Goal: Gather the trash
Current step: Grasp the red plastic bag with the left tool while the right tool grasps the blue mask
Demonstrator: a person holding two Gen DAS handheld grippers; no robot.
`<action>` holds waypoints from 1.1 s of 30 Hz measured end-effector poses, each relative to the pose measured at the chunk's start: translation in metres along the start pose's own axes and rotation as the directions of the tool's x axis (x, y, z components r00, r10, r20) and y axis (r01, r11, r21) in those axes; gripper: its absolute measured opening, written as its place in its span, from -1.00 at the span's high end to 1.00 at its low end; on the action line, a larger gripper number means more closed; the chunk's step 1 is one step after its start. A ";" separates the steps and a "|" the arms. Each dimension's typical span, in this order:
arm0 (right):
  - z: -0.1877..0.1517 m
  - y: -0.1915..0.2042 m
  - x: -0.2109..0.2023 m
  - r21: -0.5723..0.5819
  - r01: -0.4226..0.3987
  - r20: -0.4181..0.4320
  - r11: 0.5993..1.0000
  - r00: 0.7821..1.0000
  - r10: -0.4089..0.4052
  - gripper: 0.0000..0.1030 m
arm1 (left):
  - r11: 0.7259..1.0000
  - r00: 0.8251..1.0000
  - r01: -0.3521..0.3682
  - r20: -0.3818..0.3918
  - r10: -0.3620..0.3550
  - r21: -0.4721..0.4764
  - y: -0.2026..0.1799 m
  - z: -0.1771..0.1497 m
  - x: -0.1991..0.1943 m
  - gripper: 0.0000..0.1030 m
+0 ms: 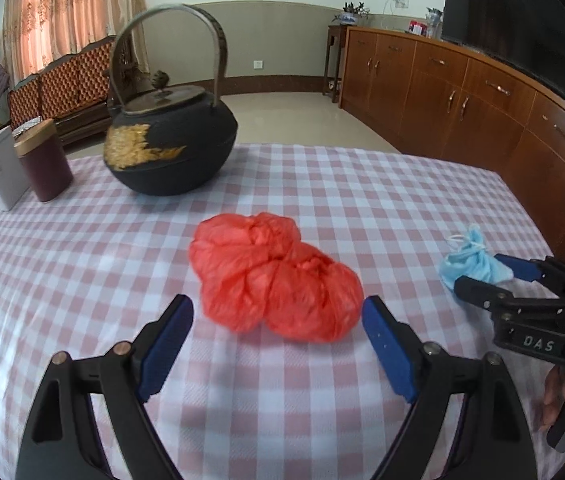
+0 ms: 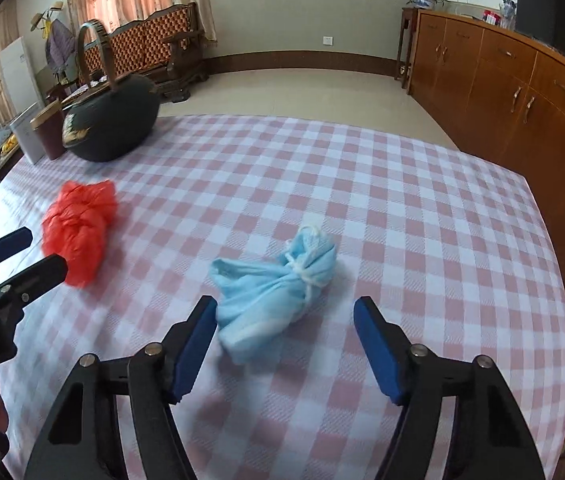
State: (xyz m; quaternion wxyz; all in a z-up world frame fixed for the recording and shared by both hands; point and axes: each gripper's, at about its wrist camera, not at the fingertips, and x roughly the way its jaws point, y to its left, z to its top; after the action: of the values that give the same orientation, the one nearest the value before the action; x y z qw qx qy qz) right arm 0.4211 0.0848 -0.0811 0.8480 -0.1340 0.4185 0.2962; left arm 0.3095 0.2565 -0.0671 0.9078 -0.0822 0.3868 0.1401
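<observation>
Your left gripper [image 1: 278,316]: jaws apart, red bag [image 1: 274,276] between, unpinched | your right gripper [image 2: 284,312]: jaws apart around blue mask [image 2: 270,292], ungripped | checked tablecloth [image 1: 82,260] underneath

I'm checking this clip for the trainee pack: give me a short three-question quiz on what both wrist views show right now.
1. True or false: the left gripper has its pads pressed shut on the red plastic bag.
2. Which item lies in front of the right gripper? A) the black kettle B) the blue face mask C) the dark red canister
3. Fill in: the items rest on a pink and white ____ tablecloth.

Key
1. False: the jaws are open, with the bag just ahead of the tips.
2. B: the balled-up mask sits at the open jaws, near the left pad.
3. Checked.
</observation>
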 end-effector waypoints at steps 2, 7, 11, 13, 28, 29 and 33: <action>0.003 -0.004 0.003 -0.003 0.007 0.003 1.000 1.000 -0.007 -0.38 | 1.000 1.000 0.005 -0.012 -0.005 -0.006 -0.001 0.004 0.008 -0.69; 0.007 -0.013 0.005 0.014 -0.007 -0.003 1.000 1.000 0.008 -0.38 | 1.000 0.999 -0.005 -0.048 0.004 -0.017 0.000 0.009 0.023 -0.69; 0.008 -0.012 0.004 0.009 -0.034 0.013 0.999 0.999 0.034 -0.38 | 0.999 0.998 0.003 -0.060 -0.005 -0.034 0.008 0.010 0.029 -0.54; 0.010 -0.010 0.005 0.004 -0.038 0.010 0.999 0.999 0.038 -0.38 | 0.998 0.996 0.030 -0.079 -0.034 -0.056 0.013 0.011 0.035 -0.38; -0.003 -0.009 -0.019 -0.003 -0.046 0.056 0.999 0.997 0.046 0.37 | 0.998 0.998 0.060 -0.014 -0.060 0.001 0.012 -0.004 0.003 0.49; -0.006 -0.008 -0.024 -0.008 -0.046 0.059 0.999 0.997 0.046 0.37 | 0.998 0.998 0.055 -0.011 -0.055 0.009 0.011 -0.006 0.000 0.49; -0.016 -0.005 -0.045 -0.029 -0.043 0.079 0.999 0.996 0.045 0.46 | 0.998 0.998 0.056 -0.001 -0.056 0.017 0.007 -0.016 -0.016 0.51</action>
State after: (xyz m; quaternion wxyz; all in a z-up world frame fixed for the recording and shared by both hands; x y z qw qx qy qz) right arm 0.3925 0.0559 -0.0560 0.8553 -0.1246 0.3832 0.3257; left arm 0.2864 0.2558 -0.0666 0.9119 -0.0852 0.3858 0.1111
